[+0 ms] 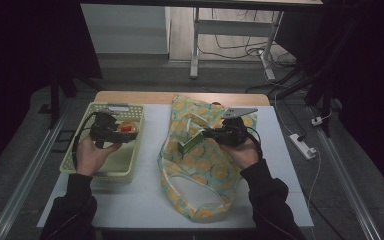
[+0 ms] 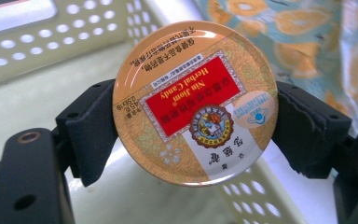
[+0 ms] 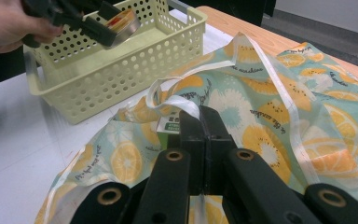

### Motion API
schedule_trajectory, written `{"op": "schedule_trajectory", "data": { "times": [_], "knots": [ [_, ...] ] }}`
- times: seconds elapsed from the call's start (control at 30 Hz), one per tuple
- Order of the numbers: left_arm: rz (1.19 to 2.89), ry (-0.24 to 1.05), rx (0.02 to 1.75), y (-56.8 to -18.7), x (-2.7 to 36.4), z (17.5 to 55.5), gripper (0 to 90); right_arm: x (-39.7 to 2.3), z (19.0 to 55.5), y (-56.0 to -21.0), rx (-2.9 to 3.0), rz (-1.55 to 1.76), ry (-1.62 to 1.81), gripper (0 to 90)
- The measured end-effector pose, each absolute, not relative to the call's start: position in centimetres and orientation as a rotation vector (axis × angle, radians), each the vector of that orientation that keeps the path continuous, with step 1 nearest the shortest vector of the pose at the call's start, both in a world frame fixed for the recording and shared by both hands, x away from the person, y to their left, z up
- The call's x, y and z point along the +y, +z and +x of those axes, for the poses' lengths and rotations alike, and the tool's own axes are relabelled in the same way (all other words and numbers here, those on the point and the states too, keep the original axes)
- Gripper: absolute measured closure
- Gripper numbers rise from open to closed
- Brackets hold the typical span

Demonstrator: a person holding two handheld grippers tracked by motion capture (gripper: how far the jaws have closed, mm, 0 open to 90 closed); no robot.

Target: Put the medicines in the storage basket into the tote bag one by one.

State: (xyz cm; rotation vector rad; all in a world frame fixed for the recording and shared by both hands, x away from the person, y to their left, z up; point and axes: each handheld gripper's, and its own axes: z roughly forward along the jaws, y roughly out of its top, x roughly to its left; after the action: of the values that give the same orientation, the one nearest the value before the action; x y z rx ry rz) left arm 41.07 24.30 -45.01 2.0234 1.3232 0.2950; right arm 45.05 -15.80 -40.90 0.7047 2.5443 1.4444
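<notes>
A: Nearest the lens: my left claw (image 2: 196,135), spread wide, clamping a round orange tin (image 2: 195,100) by its rim, red "Herbal Candy" label, glossy lid.

B: Where is it?

A: Over the pale yellow perforated plastic basket (image 1: 130,111), lifted. My right claw (image 3: 200,121), shut, pinches the white handle (image 3: 177,100) of the lemon-print fabric bag (image 1: 200,165) on the bench (image 1: 145,195). Tin picked; bagging likely remains.

Basket (image 1: 107,172) sitting at tabletop (image 1: 145,200) left; bag (image 1: 205,170) lying just right of it, running front to back. Left tool (image 1: 122,134) holding candy tin (image 2: 195,100) above the basket. Right tool (image 1: 206,134) sitting over the bag, clamping its handle strap (image 3: 177,100); small box (image 1: 190,145) lying in bag mouth.
</notes>
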Motion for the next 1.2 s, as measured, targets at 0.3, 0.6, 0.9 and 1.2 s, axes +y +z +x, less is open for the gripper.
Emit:
{"op": "schedule_trajectory", "data": {
  "times": [0.3,0.6,0.9,1.2],
  "knots": [
    [2.059,0.297,1.240,-44.2,22.3,39.5,20.5,-15.8,45.1,-40.9,2.542,0.705,1.447,89.1],
    [2.116,0.251,1.105,-43.4,18.5,38.1,20.5,-15.8,45.0,-40.9,2.545,0.703,1.447,89.1],
    [2.175,0.189,0.976,-43.8,14.3,37.3,20.5,-15.8,45.0,-40.8,2.544,0.696,1.447,89.0],
    [2.245,0.133,0.893,-45.5,10.4,37.1,20.5,-15.7,45.0,-40.8,2.548,0.695,1.444,89.0]
  ]
}}
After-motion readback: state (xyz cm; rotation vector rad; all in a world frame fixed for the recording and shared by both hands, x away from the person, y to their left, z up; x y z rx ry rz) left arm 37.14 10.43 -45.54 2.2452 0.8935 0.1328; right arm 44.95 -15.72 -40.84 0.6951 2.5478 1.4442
